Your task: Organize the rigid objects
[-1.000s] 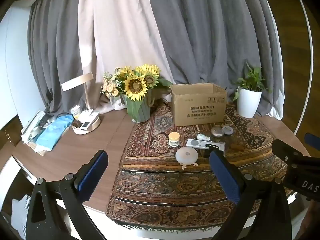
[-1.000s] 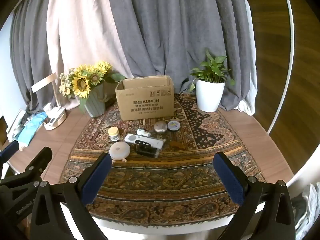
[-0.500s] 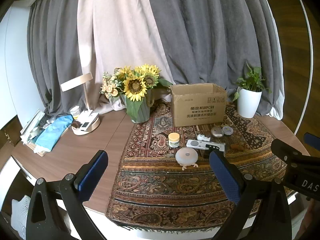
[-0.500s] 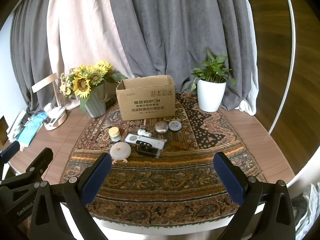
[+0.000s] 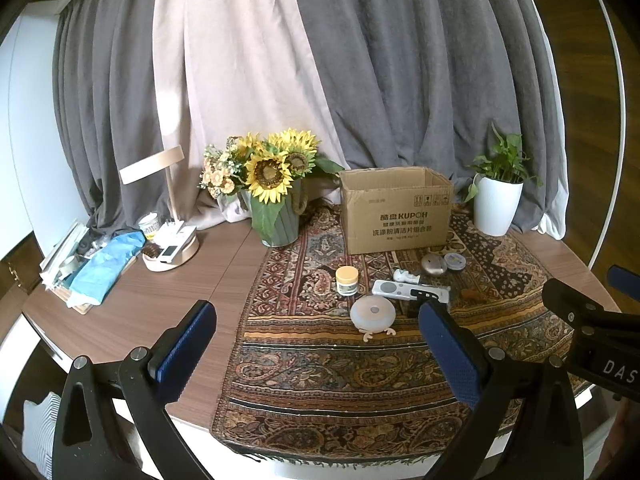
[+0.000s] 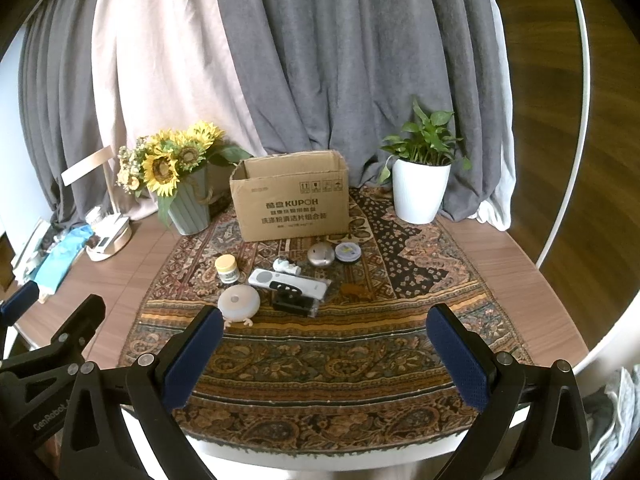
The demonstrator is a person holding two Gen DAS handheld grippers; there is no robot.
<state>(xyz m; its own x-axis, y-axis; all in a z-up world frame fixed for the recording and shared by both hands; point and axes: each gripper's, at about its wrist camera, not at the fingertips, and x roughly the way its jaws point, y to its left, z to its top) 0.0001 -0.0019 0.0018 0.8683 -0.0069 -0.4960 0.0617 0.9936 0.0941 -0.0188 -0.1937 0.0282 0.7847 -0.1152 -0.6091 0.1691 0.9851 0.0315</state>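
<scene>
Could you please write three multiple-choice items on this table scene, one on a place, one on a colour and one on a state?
1. Where does the cardboard box stand?
A. Between the sunflower vase and the white plant pot
B. In front of the yellow-lidded jar
C. On the bare wood beside the desk lamp

2. What colour is the plant pot?
A. Green
B. White
C. Brown

3. In what state is the right gripper?
A. Shut on the white remote
B. Shut on nothing
C. Open and empty

Answers:
1. A: the box stands at the back of the patterned rug, with the vase on one side and the pot on the other.
2. B: its ribbed wall is plain white.
3. C: the jaws stand wide apart above the rug with nothing between them.
</scene>
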